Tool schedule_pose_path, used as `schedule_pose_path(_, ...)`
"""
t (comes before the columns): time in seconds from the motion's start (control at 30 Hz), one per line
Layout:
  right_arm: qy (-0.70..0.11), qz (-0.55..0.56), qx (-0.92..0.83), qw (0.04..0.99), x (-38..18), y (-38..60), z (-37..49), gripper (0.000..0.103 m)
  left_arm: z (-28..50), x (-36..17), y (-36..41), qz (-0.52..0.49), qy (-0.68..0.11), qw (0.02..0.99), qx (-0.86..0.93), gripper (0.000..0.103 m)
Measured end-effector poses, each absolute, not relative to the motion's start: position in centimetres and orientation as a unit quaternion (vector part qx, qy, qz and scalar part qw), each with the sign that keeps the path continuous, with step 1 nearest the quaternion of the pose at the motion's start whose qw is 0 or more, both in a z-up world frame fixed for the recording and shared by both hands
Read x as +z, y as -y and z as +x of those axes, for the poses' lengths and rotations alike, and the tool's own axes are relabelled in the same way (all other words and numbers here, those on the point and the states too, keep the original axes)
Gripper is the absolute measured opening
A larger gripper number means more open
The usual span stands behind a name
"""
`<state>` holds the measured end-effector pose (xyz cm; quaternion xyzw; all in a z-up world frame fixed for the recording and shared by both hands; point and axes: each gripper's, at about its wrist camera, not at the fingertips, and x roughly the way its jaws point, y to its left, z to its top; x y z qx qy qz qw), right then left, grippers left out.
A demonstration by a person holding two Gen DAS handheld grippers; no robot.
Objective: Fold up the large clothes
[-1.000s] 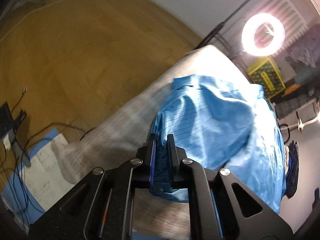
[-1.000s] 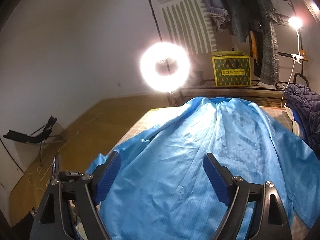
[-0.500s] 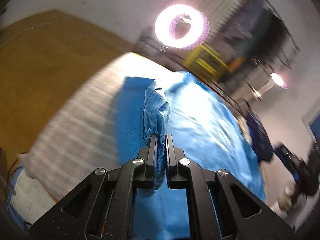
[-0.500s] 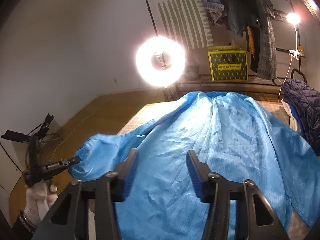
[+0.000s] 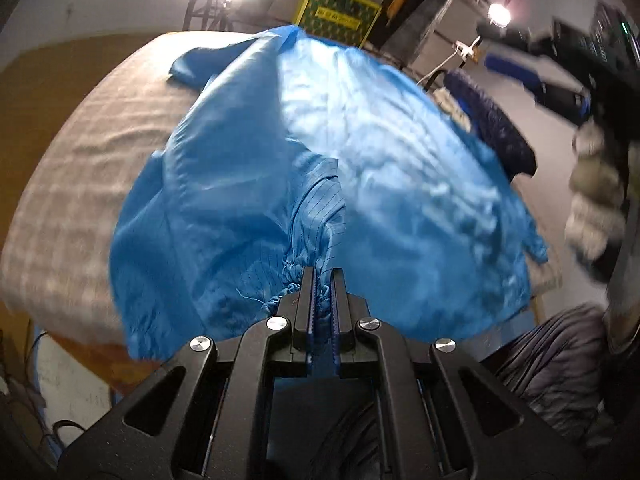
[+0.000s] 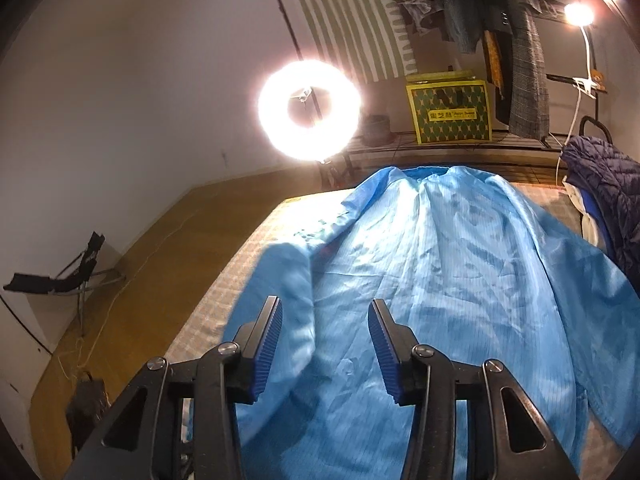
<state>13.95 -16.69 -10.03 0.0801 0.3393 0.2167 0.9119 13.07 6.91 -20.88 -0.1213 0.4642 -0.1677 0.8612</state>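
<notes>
At the bottom centre of the left wrist view, the left hand-held gripper (image 5: 323, 280) is clamped tight on a gathered, elastic-looking edge of the blue garment (image 5: 360, 168), its ribbed pads pinching the bunched cloth between them. From that grip the garment spreads away up the frame over the checked beige bed cover (image 5: 80, 152), one fold lying across the middle. In the right wrist view, the right hand-held gripper (image 6: 325, 320) sits low in the frame with its jaws apart over the same garment (image 6: 460, 280); whether the pads touch the cloth cannot be told. A gloved hand (image 5: 596, 200) holding that second tool shows blurred at the right edge of the left wrist view. Beyond the garment, at the right edge, a dark quilted jacket (image 6: 608, 184) lies on the bed. Farther back, upper centre, a yellow and green patterned box (image 6: 450, 114) stands closed on a low wire shelf (image 6: 400, 140), its contents hidden, beside a glowing ring light (image 6: 308, 108).
</notes>
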Motion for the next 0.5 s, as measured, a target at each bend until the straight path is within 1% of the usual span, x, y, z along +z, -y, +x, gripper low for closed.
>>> schedule_pose_path(0.1,-0.354,0.06,0.216,0.908,-10.8,15.8,15.1,0.047,11.5,-21.5,-8.2,-0.114,-0.471,0.861,-0.156,0.004)
schedule_pose_path(0.23,-0.377,0.049,0.221,0.898,-11.9,15.0,16.3,0.047,10.0,-21.8,-7.9,-0.121,-0.464,0.862,-0.165,0.004)
schedule_pose_path(0.4,-0.425,0.06,0.238,0.871,-14.4,14.0,17.9,0.049,9.2,-21.2,-7.3,-0.12,-0.446,0.869,-0.179,0.004)
schedule_pose_path(0.5,-0.453,0.053,0.23,0.86,-15.9,13.7,18.5,0.049,9.0,-21.4,-7.4,-0.119,-0.451,0.866,-0.181,0.005)
